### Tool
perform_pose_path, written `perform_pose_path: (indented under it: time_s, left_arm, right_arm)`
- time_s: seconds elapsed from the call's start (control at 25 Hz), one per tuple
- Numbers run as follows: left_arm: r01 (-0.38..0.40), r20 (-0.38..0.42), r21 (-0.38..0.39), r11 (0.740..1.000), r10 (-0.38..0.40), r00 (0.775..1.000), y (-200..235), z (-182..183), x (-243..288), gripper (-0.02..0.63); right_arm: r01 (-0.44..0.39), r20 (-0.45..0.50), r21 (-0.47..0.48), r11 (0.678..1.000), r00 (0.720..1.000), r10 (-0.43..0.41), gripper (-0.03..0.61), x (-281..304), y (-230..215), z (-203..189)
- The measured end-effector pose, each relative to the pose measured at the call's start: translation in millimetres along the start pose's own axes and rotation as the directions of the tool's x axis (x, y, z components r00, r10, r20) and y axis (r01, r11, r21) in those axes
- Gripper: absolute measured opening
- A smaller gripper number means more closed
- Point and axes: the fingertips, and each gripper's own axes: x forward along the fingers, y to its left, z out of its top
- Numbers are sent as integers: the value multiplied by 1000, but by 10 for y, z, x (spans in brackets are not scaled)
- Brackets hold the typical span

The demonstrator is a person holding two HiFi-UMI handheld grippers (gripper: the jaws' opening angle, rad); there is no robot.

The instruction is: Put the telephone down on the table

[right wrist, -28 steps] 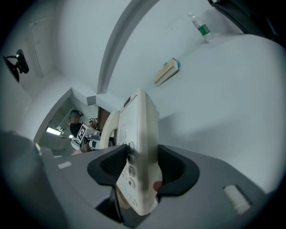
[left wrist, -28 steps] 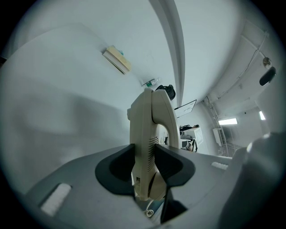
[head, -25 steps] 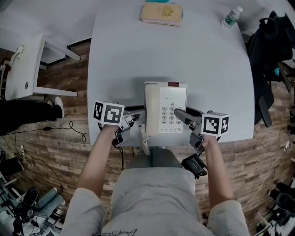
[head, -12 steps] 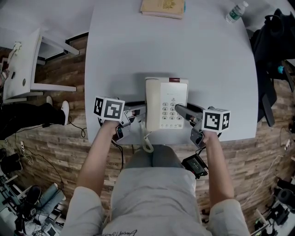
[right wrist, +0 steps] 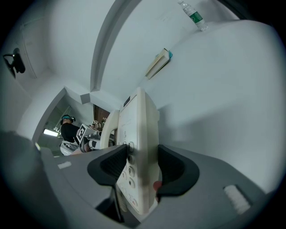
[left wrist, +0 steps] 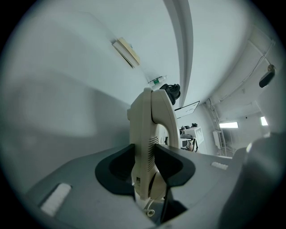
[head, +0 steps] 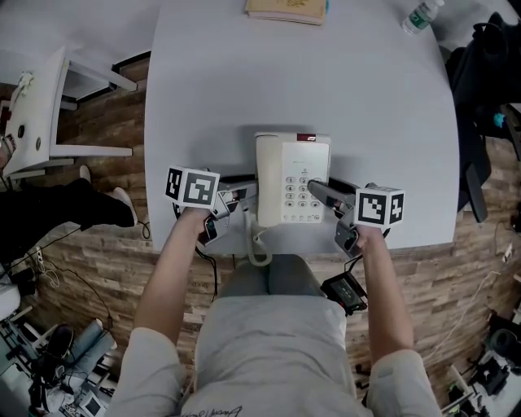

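Observation:
A cream push-button telephone (head: 293,179) with its handset on the left sits low over the near edge of the pale table (head: 244,81). I cannot tell whether its base touches. My left gripper (head: 242,194) is shut on the telephone's left side, where the handset edge (left wrist: 145,143) stands between the dark pads. My right gripper (head: 322,194) is shut on the right side, its pads clamping the keypad edge (right wrist: 138,147). The coiled cord (head: 259,248) hangs off the table's front.
A tan book (head: 285,8) and a water bottle (head: 423,15) lie at the table's far edge. White furniture (head: 41,114) stands left over the wood floor. A dark bag (head: 488,89) hangs at the right. Bare tabletop stretches beyond the telephone.
Both grippers have sunk a little toward the table with the telephone between them. Neither grip has changed.

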Motion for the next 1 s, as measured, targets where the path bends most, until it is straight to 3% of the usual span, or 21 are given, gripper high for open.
perform_pose_path:
  time_s: [1.0]
  left_arm:
    - [30, -14, -16, 999, -30, 999, 197, -16, 134, 152]
  right_arm:
    - [42, -24, -11, 999, 999, -43, 227, 82, -164, -15]
